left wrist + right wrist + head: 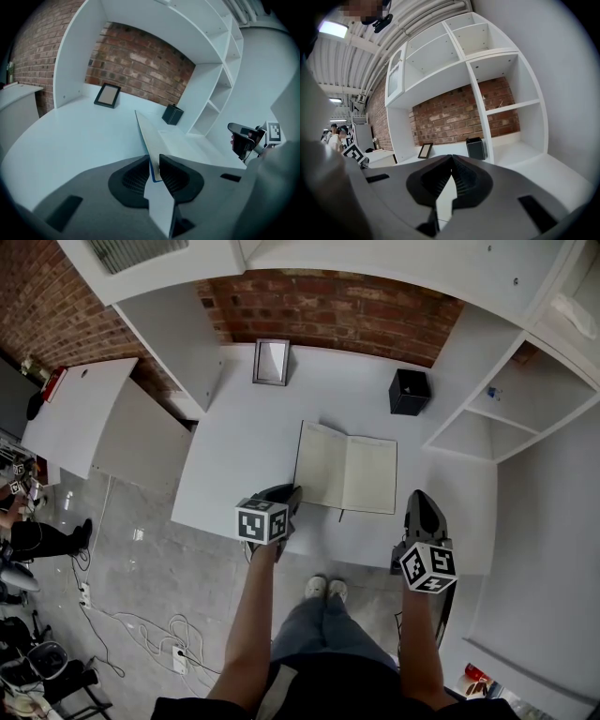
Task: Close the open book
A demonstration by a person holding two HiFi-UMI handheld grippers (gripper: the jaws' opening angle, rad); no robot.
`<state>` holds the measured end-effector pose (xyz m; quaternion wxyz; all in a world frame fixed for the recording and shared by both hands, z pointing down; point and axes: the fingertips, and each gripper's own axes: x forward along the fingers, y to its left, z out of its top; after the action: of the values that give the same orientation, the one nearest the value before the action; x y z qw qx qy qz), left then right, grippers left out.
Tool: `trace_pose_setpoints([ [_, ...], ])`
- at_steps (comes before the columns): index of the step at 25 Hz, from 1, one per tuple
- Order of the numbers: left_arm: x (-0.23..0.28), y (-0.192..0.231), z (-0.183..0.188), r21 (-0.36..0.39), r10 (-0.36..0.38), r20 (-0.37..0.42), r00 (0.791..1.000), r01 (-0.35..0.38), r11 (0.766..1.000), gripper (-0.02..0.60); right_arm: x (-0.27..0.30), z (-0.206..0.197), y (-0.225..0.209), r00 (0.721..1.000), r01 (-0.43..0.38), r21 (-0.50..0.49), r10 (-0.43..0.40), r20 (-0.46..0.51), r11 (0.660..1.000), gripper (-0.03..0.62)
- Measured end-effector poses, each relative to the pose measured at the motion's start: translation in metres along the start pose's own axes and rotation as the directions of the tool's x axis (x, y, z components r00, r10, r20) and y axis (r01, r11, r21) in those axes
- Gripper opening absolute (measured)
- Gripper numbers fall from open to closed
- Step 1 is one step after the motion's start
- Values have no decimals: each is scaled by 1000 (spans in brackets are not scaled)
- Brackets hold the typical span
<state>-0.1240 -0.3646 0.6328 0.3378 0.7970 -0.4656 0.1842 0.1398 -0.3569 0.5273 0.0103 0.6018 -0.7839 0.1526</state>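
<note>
The open book [345,470] lies on the white desk [234,456] between our grippers, its spine running straight away from them. Our left gripper [289,495] pinches its left cover, tilted up at the edge, with bare desk further left. Our right gripper [420,498], jaws pressed together on nothing, is just right of the book, shelves [487,418] beyond.
</note>
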Motion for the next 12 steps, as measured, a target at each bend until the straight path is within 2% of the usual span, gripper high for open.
trace_pose_setpoints([
  [5,-6,-27,20,51,-33,46,998,31,998,44,-4,2,1,1000,3,3,-3,9,1000,-2],
  [12,-2,-77,41,132,-101,70,992,91,987,31,-13,5,-5,1000,20,6,-20,20,1000,-2],
])
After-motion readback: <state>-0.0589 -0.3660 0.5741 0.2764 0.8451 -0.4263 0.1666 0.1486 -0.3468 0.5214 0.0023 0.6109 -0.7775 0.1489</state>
